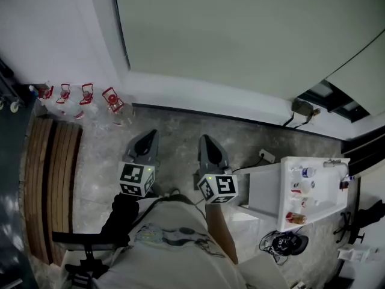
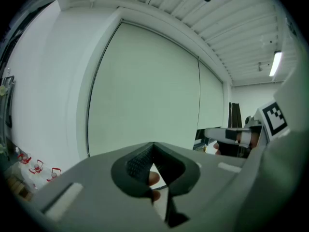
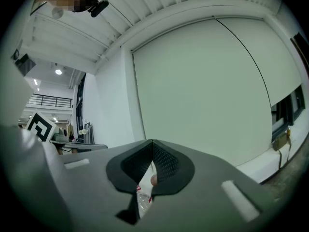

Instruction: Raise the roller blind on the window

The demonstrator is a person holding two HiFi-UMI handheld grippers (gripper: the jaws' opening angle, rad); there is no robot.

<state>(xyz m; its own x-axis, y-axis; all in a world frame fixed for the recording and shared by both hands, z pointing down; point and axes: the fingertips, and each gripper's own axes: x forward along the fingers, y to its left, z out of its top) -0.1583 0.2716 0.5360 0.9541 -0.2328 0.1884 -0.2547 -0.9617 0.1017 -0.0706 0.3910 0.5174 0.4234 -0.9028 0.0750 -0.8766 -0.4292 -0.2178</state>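
From the head view, the blind (image 1: 240, 35) hangs fully down over its window, its lower edge at the sill, so none of the raising looks done yet. I have the left gripper (image 1: 148, 140) and the right gripper (image 1: 208, 143) side by side, low in front of the body. Both point toward the blind and both are well short of it. I read that as a ready stance, square to the window so either tool can go for the control. Red-topped bottles (image 1: 86, 96) line the wall to the left, beside a slatted bench (image 1: 51, 179). A white cart (image 1: 264, 191) stands to the right, apart from my path.

In the left gripper view, the jaws are closed together with nothing gripped. The blind fills the scene ahead.

In the right gripper view, these jaws are also closed and empty. At the far right, a dark strip of window (image 3: 285, 112) shows under a neighbouring panel. I cannot make out a pull cord in any view.
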